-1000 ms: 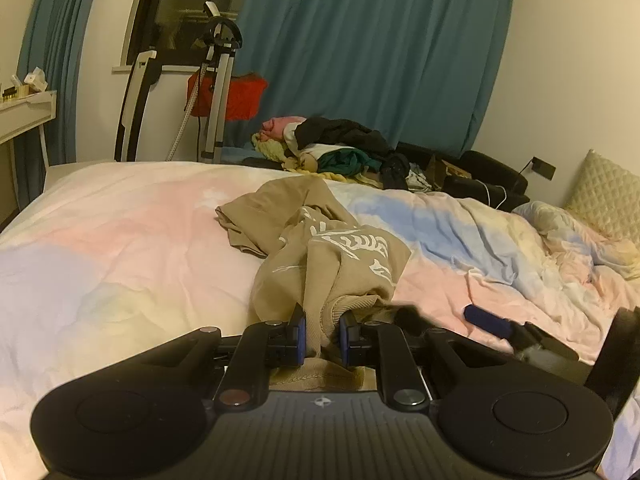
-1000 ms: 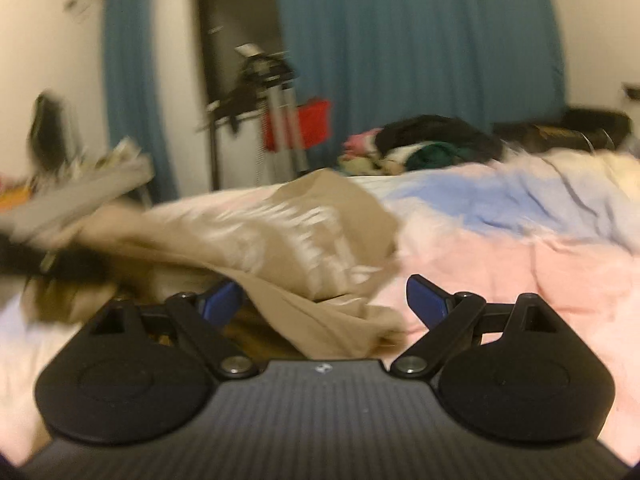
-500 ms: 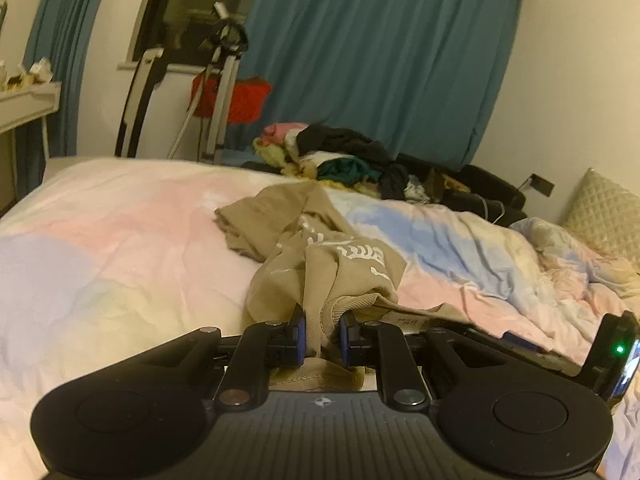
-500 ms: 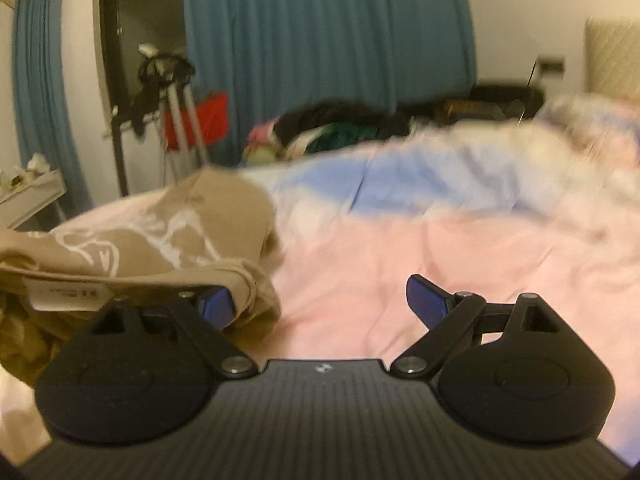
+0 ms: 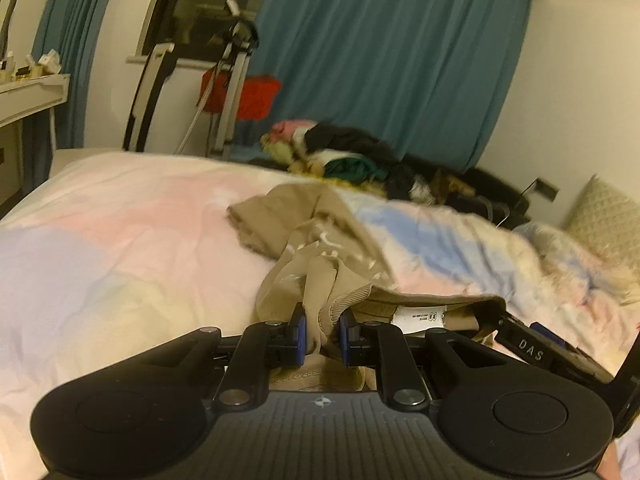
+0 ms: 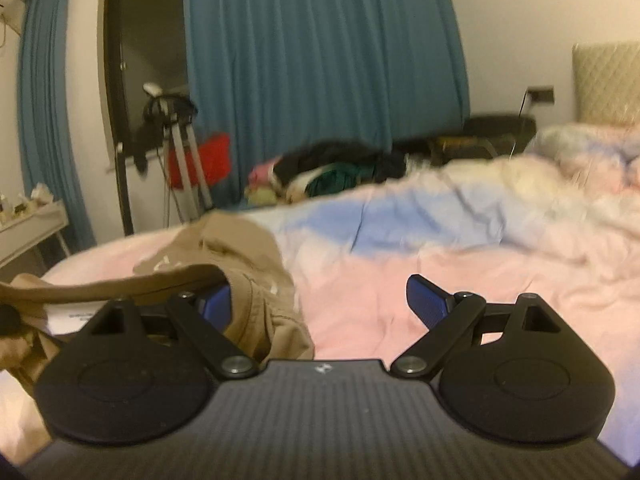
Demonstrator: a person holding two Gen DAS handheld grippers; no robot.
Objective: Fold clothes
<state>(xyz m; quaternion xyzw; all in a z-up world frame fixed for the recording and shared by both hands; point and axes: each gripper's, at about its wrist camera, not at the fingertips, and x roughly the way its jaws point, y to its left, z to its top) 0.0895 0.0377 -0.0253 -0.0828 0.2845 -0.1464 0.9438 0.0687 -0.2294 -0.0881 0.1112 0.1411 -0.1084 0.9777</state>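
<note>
The left gripper [image 5: 322, 334] had its blue pads clamped on a bunched fold of the crumpled tan sweatshirt with white print [image 5: 320, 248], which lay on the pastel pink, blue and yellow duvet [image 5: 120, 248]. The right gripper [image 6: 318, 300] stood wide apart, gripping nothing, its left finger [image 6: 216, 300] under the sweatshirt's stretched hem.

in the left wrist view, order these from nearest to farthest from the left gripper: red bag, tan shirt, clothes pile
1. tan shirt, pinched in the left gripper
2. clothes pile, far edge of the bed, right of centre
3. red bag, behind the bed by the curtain
</note>
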